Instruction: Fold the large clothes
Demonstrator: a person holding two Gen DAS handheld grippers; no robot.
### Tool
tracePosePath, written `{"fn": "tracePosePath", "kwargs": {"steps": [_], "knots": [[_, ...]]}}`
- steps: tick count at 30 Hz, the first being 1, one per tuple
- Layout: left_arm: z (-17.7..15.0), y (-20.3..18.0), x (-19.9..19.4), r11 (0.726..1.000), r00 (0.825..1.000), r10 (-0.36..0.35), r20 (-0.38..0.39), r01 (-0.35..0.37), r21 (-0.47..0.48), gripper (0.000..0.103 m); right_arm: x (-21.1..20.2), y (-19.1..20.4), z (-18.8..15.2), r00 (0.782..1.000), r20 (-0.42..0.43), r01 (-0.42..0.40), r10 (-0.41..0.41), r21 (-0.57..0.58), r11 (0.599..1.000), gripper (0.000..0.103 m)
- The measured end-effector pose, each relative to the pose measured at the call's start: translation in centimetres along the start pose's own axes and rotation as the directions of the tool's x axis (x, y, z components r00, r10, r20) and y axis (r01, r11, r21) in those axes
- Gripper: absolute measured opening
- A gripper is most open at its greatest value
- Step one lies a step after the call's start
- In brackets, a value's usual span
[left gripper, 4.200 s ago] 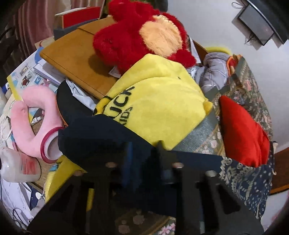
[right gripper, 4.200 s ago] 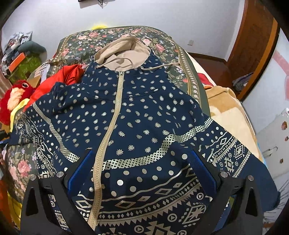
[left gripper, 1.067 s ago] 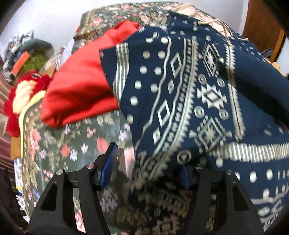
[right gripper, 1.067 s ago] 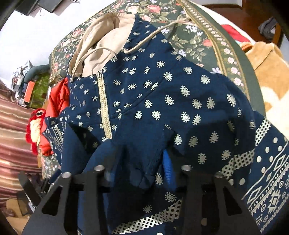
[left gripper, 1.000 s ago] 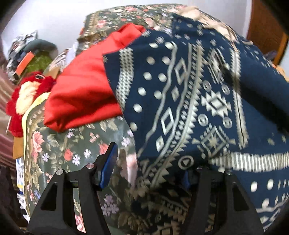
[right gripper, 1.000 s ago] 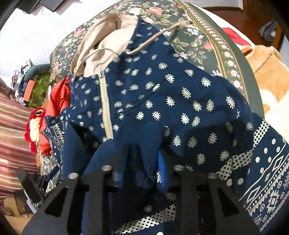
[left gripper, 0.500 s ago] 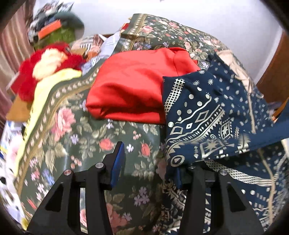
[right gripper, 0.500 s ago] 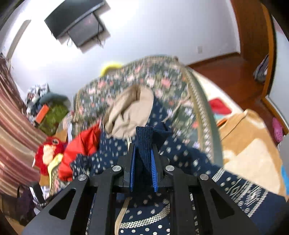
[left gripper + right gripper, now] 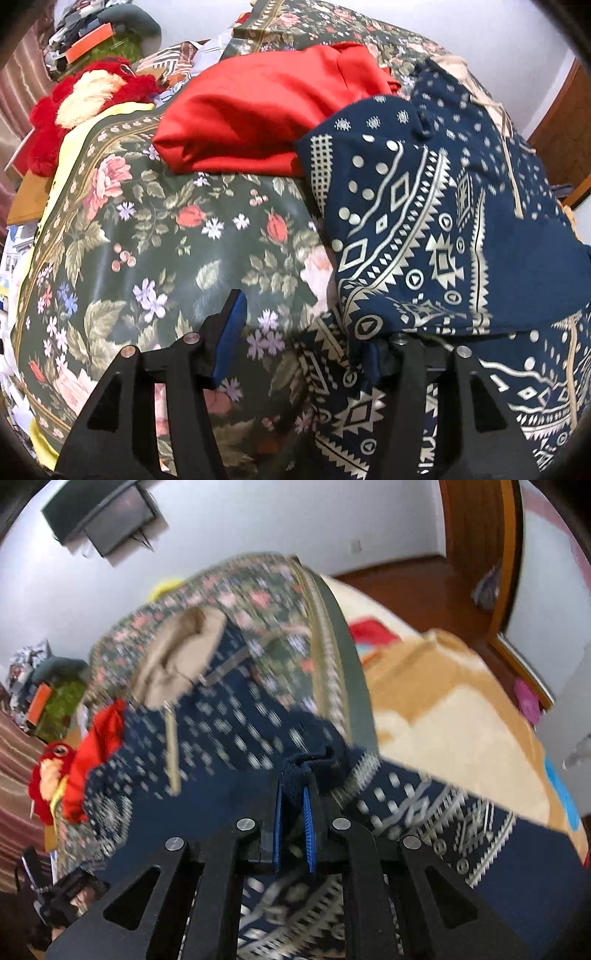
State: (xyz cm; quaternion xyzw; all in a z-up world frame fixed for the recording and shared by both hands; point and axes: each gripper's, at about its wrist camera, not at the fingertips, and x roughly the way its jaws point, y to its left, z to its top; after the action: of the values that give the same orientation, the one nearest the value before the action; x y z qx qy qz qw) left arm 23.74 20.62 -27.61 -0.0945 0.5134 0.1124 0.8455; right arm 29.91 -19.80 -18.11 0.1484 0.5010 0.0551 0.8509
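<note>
Between your right gripper's (image 9: 293, 812) blue pads sits a bunched fold of the navy hoodie (image 9: 229, 753), pinched tight, pads almost meeting with only that wad of cloth between them. Your left gripper (image 9: 303, 339) has its jaws opening; the left pad stands clear over the bedspread, while the right finger is tucked under the patterned hem, and whether that pad presses the cloth you can't tell from here.

Now the hoodie itself: dark navy, scattered with small pale motifs up top, bands of cream diamonds, dots and zigzags along the lower edge (image 9: 424, 229). A cream zip line runs up the front (image 9: 171, 746), and the beige-lined hood (image 9: 177, 661) lies at the far end with a drawstring trailing. It's spread across the bed, one patterned flap folded over the body on your left side.

Under it, a dark green floral bedspread (image 9: 155, 236) with roses and a gold-trimmed border. A folded red garment (image 9: 258, 114) lies just beside the hoodie, touching its edge. Further out, a red plush toy (image 9: 77, 107) by the bed's side, a tan blanket (image 9: 454, 716) on the right, white walls, a wall-mounted screen (image 9: 107, 520), wooden floor and door frame (image 9: 476, 554). The right view is motion-blurred.
</note>
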Motion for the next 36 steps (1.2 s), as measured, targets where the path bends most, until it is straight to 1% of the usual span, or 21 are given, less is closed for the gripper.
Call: {"fn": "tracePosePath", "kwargs": {"steps": [3,6,8,10,13,14,15,16,17,18,20,23,24,27,29,32,35,36], "knots": [[-0.5,-0.4,-0.4,1.0,1.0,0.01,-0.004,-0.01,0.012,0.058,0.6,-1.5,-1.0,0.999,-0.053,0.003,-0.001,0.027,1.0,0.01],[-1.1,-0.5,-1.0,1.0,1.0,0.001,-0.022,-0.001,0.016,0.058,0.7,-2.9,-1.8,0.996,-0.087,-0.019,0.024,0.064,0.998,0.011],[-1.5,-0.5,-1.5,1.0,0.999,-0.008,-0.033,0.009,0.018,0.059,0.4,-3.3,-2.1,0.995,-0.096,-0.014,0.02,0.069,0.998,0.016],[-1.8,-0.6,-2.1,1.0,0.999,-0.02,-0.042,0.021,0.024,0.059,-0.2,-3.6,-2.2,0.995,-0.098,0.008,-0.002,0.066,0.998,0.02],[-2.4,-0.9,-3.6,0.999,0.999,-0.026,-0.039,0.028,0.043,0.059,-1.6,-4.0,-2.2,0.996,-0.09,0.018,-0.013,0.056,0.998,0.027],[-2.5,-1.0,-4.1,0.998,0.999,-0.028,-0.032,0.03,0.049,0.059,-2.0,-4.0,-2.3,0.996,-0.085,0.012,-0.007,0.056,0.998,0.034],[-2.6,-1.1,-4.8,0.998,0.999,-0.032,-0.022,0.034,0.055,0.059,-2.6,-4.2,-2.4,0.997,-0.075,0.004,0.001,0.059,0.998,0.043],[-2.7,-1.3,-5.5,0.997,0.999,-0.039,-0.011,0.04,0.062,0.059,-3.6,-4.5,-2.4,0.998,-0.056,-0.004,0.008,0.067,0.998,0.048],[-2.7,-1.4,-6.1,0.997,0.999,-0.044,-0.001,0.044,0.068,0.059,-4.5,-4.8,-2.5,0.999,-0.036,-0.008,0.011,0.074,0.997,0.055],[-2.7,-1.6,-6.8,0.996,0.999,-0.048,0.011,0.047,0.074,0.059,-5.6,-5.3,-2.6,1.0,-0.011,-0.008,0.009,0.084,0.996,0.059],[-2.6,-2.1,-8.3,0.995,0.997,-0.061,0.041,0.057,0.083,0.059,-7.3,-6.0,-2.9,1.0,0.02,-0.004,0.002,0.102,0.995,0.063],[-2.3,-2.8,-10.3,0.993,0.992,-0.09,0.085,0.083,0.087,0.06,-9.6,-7.6,-3.6,0.998,0.057,0.0,-0.009,0.147,0.989,0.065],[-2.2,-3.1,-10.8,0.992,0.99,-0.1,0.098,0.091,0.085,0.064,-10.2,-8.3,-4.0,0.998,0.066,0.002,-0.014,0.166,0.986,0.066],[-2.0,-4.0,-12.7,0.987,0.977,-0.147,0.152,0.135,0.09,0.07,-12.0,-10.8,-5.4,0.996,0.087,0.017,-0.037,0.228,0.974,0.067],[-1.9,-5.0,-13.3,0.983,0.972,-0.163,0.168,0.146,0.111,0.071,-13.1,-12.9,-6.6,0.993,0.096,0.037,-0.066,0.273,0.961,0.067],[-1.9,-6.5,-13.5,0.979,0.971,-0.168,0.167,0.145,0.14,0.071,-14.3,-15.7,-8.2,0.989,0.097,0.071,-0.111,0.347,0.935,0.068],[-2.1,-7.8,-13.3,0.974,0.97,-0.186,0.156,0.16,0.162,0.071,-14.8,-18.9,-10.1,0.987,0.076,0.093,-0.139,0.433,0.896,0.068],[-2.1,-8.2,-13.1,0.972,0.97,-0.19,0.152,0.164,0.167,0.071,-14.9,-20.1,-11.0,0.986,0.062,0.107,-0.154,0.469,0.877,0.068]]}}
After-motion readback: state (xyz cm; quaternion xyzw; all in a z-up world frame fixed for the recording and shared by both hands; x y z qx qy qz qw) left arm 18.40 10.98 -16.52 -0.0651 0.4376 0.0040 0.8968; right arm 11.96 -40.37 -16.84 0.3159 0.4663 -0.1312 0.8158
